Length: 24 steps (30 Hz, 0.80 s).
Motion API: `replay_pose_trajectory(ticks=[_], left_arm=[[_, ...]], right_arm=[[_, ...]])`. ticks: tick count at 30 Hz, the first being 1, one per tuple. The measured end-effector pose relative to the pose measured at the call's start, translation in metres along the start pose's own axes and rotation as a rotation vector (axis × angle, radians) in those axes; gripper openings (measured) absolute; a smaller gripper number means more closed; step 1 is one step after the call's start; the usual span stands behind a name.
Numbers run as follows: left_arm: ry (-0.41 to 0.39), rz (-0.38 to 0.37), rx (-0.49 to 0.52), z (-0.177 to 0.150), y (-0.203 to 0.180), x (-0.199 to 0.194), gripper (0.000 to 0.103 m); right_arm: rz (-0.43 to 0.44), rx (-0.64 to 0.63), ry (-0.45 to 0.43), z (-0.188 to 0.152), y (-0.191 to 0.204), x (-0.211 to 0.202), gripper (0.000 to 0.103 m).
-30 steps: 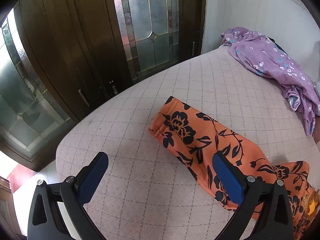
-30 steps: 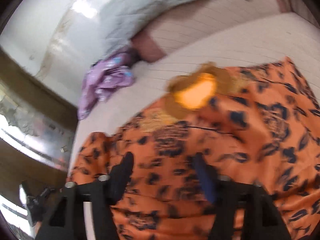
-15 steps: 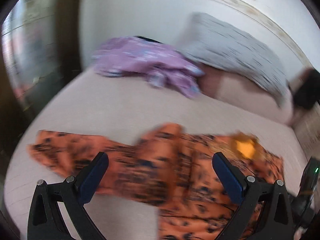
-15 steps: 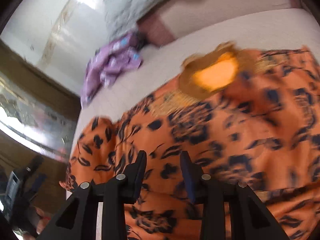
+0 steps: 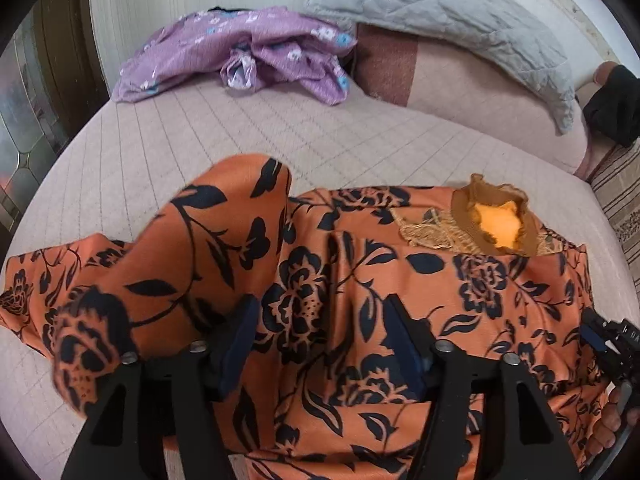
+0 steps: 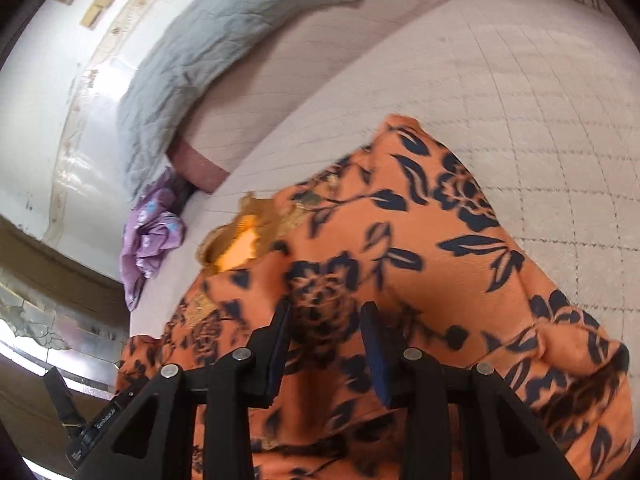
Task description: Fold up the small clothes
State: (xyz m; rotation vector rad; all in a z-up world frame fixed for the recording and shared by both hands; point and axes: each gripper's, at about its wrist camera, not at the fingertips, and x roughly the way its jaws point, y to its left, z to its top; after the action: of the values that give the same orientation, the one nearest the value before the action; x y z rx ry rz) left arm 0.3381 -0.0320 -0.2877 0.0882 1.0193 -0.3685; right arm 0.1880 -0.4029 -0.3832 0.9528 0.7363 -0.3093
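On the quilted bed [image 5: 168, 136] an orange garment with a dark flower print [image 5: 472, 292] lies spread, its frilled neck opening away from the cameras; one sleeve is turned up and folded over toward the body in the left wrist view. The left gripper [image 5: 324, 336] hangs over the middle of that garment; its jaws have just been closing, cloth bunches up between them, but whether the pads press on it cannot be told. The right gripper [image 6: 326, 340] stands low over the same garment with jaws narrowed and a ridge of fabric between them; a real pinch cannot be made out either. The only writing is small white lettering on the black housing [image 6: 102, 424] at the lower left of the right wrist view, too small to read. The left wrist view alone shows the purple flowered garment [image 5: 240, 52] fully spread at the far edge, a black object [image 5: 616, 108] at the right and fingers [image 5: 608, 428] on the other tool. The grey quilted pillow [image 6: 224, 52] appears in both.
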Motion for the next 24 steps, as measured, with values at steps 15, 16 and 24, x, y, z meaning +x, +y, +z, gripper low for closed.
replay_pose_trajectory(ticks=[15,16,24], left_arm=[[0.088,-0.03,0.013,-0.004,-0.011,0.031,0.055],[0.081,-0.036,0.011,-0.005,-0.011,0.031,0.055],[0.031,-0.054,0.007,-0.005,-0.015,0.017,0.01]], right_arm=[[0.033,-0.07,-0.034,-0.014,-0.007,0.008,0.037],[0.028,-0.076,-0.038,-0.015,-0.006,0.008,0.037],[0.007,-0.121,-0.092,-0.024,-0.001,0.005,0.037]])
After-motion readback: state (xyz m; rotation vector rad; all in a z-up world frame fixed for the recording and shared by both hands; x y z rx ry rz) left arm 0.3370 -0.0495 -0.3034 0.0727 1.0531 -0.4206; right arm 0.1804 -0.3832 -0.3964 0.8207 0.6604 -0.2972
